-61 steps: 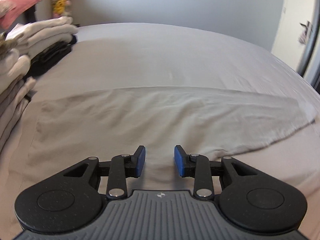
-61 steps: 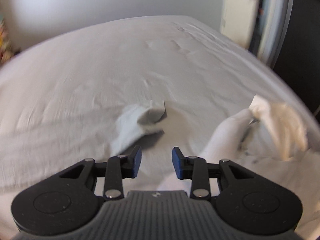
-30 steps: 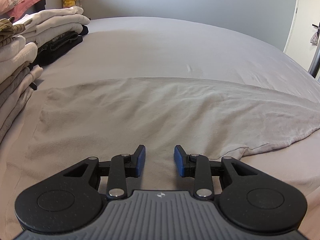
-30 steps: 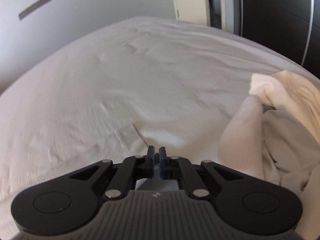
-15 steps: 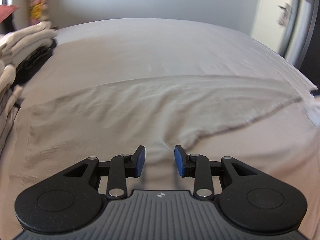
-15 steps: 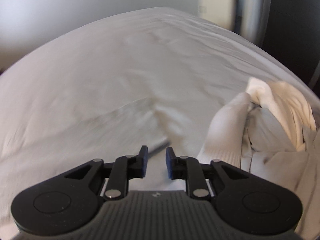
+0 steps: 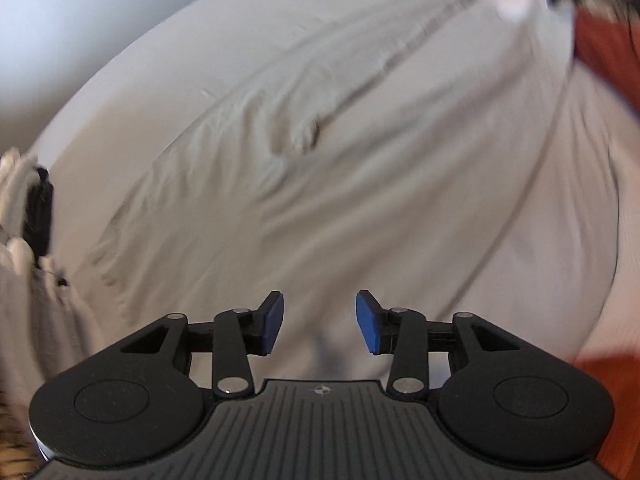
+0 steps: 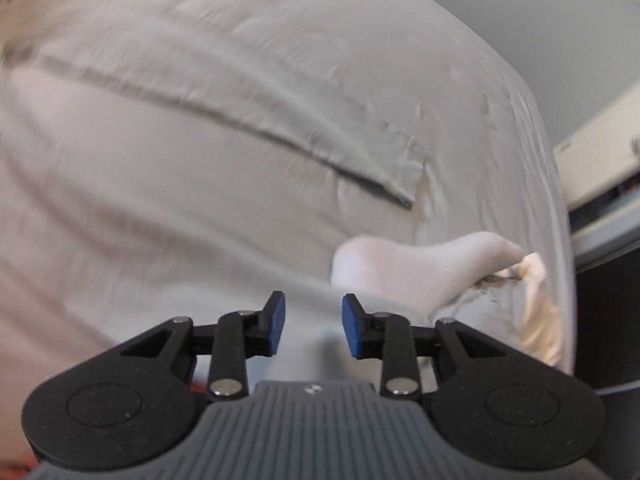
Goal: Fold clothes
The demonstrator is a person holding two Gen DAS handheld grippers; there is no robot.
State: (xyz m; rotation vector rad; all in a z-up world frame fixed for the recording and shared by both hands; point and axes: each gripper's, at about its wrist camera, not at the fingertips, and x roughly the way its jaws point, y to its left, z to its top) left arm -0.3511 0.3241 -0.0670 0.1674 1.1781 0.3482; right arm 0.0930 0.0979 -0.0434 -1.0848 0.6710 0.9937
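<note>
Right gripper (image 8: pixel 313 325) beside white sock (image 8: pixel 416 270), unfolded pile (image 8: pixel 536 304).

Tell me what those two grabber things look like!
They match. The left gripper and the right gripper are black plastic, each with two thin jointed fingers tipped with bright blue pads. Shiny silver pins sit at the joints. Two big round black discs flank a grey ribbed plate carrying a tiny round logo. No cables show.
</note>
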